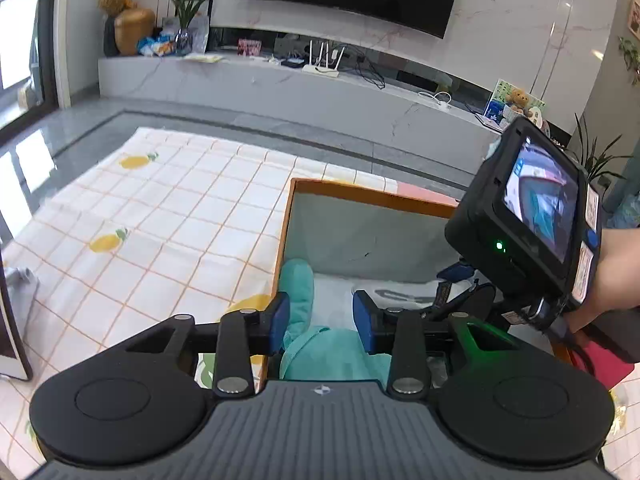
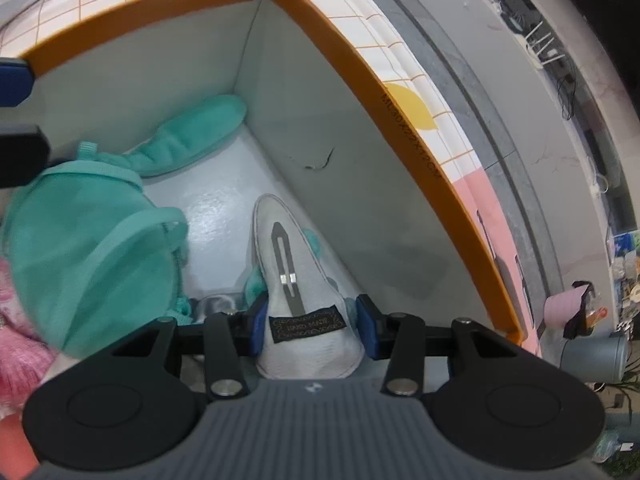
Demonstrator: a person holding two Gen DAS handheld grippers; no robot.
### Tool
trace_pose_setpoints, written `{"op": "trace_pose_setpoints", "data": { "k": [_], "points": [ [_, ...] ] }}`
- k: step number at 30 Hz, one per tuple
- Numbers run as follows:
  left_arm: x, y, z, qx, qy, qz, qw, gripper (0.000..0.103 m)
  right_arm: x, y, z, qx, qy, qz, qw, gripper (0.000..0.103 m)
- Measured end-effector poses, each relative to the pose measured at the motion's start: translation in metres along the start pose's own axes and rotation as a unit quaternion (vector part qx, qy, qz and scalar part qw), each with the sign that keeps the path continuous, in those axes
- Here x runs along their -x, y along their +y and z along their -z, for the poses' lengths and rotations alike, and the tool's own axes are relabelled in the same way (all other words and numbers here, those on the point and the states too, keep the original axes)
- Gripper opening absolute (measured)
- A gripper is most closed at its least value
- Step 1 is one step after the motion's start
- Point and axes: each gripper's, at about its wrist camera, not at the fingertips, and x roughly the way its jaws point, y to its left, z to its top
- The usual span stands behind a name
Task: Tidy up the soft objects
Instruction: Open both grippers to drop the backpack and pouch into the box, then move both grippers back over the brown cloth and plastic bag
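An orange-rimmed box [image 1: 360, 194] with grey inner walls stands on a checked lemon-print cloth [image 1: 160, 216]. My left gripper [image 1: 320, 322] is over its near left corner, jaws closed on a teal fabric item [image 1: 332, 350]; a teal slipper [image 1: 298, 280] lies ahead in the box. In the right wrist view the box [image 2: 348, 60] fills the frame. My right gripper [image 2: 312, 328] is shut on a white cloth pouch [image 2: 288, 264] with a black label, held inside the box. The teal fabric item [image 2: 88, 256] and teal slipper [image 2: 192, 136] lie at left.
A pink fluffy item [image 2: 20, 320] sits at the far left edge. A long grey TV bench [image 1: 300, 88] with a router, plants and a small teddy bear stands behind the cloth. The right hand's camera unit [image 1: 528, 216] hangs over the box's right side.
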Motion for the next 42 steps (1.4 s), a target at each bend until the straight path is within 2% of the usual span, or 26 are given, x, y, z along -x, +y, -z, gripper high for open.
{"op": "trace_pose_setpoints", "data": {
  "k": [3, 5, 7, 10, 12, 13, 18, 21, 29, 34, 42],
  "points": [
    [-0.003, 0.006, -0.001, 0.009, 0.006, 0.009, 0.9999, 0.043, -0.002, -0.002, 0.002, -0.007, -0.003, 0.006, 1.000, 0.047],
    [-0.003, 0.006, -0.002, 0.007, 0.007, 0.010, 0.9999, 0.043, 0.001, -0.002, 0.005, -0.014, -0.012, 0.009, 1.000, 0.056],
    [-0.003, 0.008, -0.002, 0.009, 0.007, 0.009, 0.9999, 0.043, 0.005, -0.004, 0.010, -0.033, -0.027, 0.002, 0.999, 0.060],
    [-0.002, 0.011, -0.002, 0.021, 0.010, 0.015, 0.9996, 0.043, 0.012, -0.002, 0.014, -0.042, -0.045, -0.005, 0.998, 0.074],
    [-0.001, 0.013, -0.002, 0.025, 0.009, 0.019, 0.9995, 0.043, 0.017, 0.001, 0.016, -0.034, -0.054, -0.001, 0.998, 0.093],
    [-0.001, 0.014, -0.002, 0.024, 0.009, 0.018, 0.9995, 0.043, 0.020, 0.004, 0.016, -0.026, -0.059, -0.004, 0.998, 0.094],
    [0.001, 0.008, 0.000, 0.000, 0.002, 0.006, 1.0000, 0.043, 0.026, 0.012, 0.016, -0.002, -0.068, 0.001, 0.998, 0.095],
    [-0.001, 0.007, -0.001, 0.001, -0.002, 0.003, 1.0000, 0.043, 0.033, 0.013, 0.016, -0.011, -0.079, -0.009, 0.997, 0.100],
    [0.005, 0.010, -0.001, 0.009, -0.006, 0.003, 0.9999, 0.046, 0.065, 0.019, 0.025, -0.017, -0.112, -0.031, 0.993, 0.100],
    [0.024, 0.004, -0.003, 0.007, -0.035, -0.005, 0.9994, 0.049, 0.093, 0.006, 0.037, -0.054, -0.139, -0.040, 0.988, 0.100],
    [0.060, -0.011, -0.007, 0.004, -0.076, -0.013, 0.9970, 0.050, 0.154, -0.026, 0.068, -0.130, -0.183, -0.051, 0.973, 0.100]
  ]
}}
